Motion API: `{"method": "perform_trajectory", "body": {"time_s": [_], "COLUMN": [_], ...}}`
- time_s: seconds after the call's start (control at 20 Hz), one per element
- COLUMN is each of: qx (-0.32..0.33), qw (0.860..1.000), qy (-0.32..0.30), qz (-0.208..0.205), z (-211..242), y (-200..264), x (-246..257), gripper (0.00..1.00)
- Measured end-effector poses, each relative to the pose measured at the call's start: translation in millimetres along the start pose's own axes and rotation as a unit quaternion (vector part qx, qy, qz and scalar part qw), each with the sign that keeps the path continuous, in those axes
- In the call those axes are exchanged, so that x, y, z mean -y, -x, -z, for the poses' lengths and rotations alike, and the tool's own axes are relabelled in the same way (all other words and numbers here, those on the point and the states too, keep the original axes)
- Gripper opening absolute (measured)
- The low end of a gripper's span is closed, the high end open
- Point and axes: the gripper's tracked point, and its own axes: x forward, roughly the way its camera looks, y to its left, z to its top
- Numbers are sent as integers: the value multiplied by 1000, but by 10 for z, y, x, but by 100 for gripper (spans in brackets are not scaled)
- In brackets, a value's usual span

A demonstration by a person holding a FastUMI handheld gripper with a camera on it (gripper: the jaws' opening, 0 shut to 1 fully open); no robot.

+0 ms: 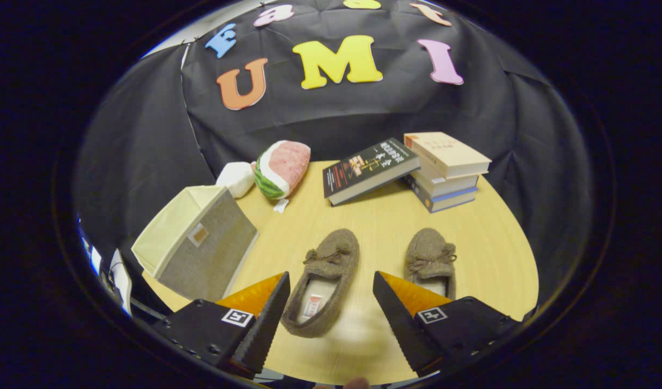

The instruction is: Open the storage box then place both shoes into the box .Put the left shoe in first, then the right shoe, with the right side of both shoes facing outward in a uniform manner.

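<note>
brown shoes (325,281), beige storage box (195,243), yellow wooden table (385,227)

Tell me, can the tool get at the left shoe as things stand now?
Probably yes. The tool is open, and the left shoe lies on the table with its heel already between the fingers. Nothing stands in the way; the right shoe and the storage box lie to the sides.

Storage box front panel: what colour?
Grey-beige woven fabric on the storage box, pale cream inside; gripper view.

Gripper (331,302) angled downward, fingers (266,319) spread wide apart, holding nothing, serrated inner faces turned toward each other, a fingertip (356,383) showing just behind them
</note>
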Motion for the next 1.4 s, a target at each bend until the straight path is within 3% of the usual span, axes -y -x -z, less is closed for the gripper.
{"method": "perform_trajectory", "body": {"time_s": [0.3,0.45,0.6,0.8,1.0,1.4], "qx": [-72,-98,-124,-140,-151,-126], "qw": [996,993,988,982,971,969], "qy": [-45,-61,-92,-124,-186,-213], "qz": [3,6,-4,13,8,8], "z": [373,442,495,475,435,34], "y": [-611,-829,-919,-941,-878,-171], "x": [100,136,66,85,41,-520], "gripper": [94,77,46,3,1,0]}}
